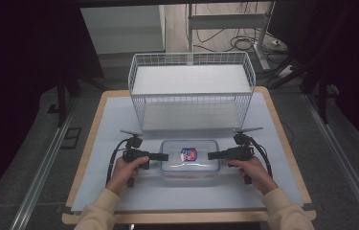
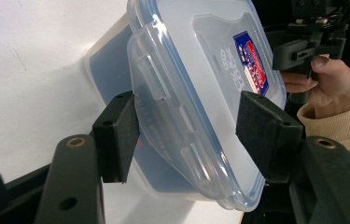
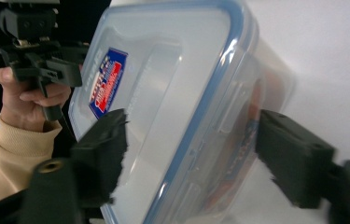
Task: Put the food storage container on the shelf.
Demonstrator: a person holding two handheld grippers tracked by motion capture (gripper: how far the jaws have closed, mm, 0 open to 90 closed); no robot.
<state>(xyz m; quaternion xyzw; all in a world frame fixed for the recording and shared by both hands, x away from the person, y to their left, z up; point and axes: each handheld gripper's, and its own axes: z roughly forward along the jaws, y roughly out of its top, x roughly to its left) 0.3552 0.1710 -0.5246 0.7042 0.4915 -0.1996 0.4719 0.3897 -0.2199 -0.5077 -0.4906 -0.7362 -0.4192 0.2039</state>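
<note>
White-covered table (image 1: pixel 119 191), dark room around it. Left gripper (image 1: pixel 163 156): pads closed on the left end of the clear lidded container (image 1: pixel 190 160), one above the lid, one under the side latch. Right gripper (image 1: pixel 211 155): jaws straddle the container's right end; whether the pads press cannot be told. Container sits near the table's front edge, centred, blue-red label (image 1: pixel 188 154) on its lid. Behind it, toward the back edge, a white wire basket (image 1: pixel 191 91).
</note>
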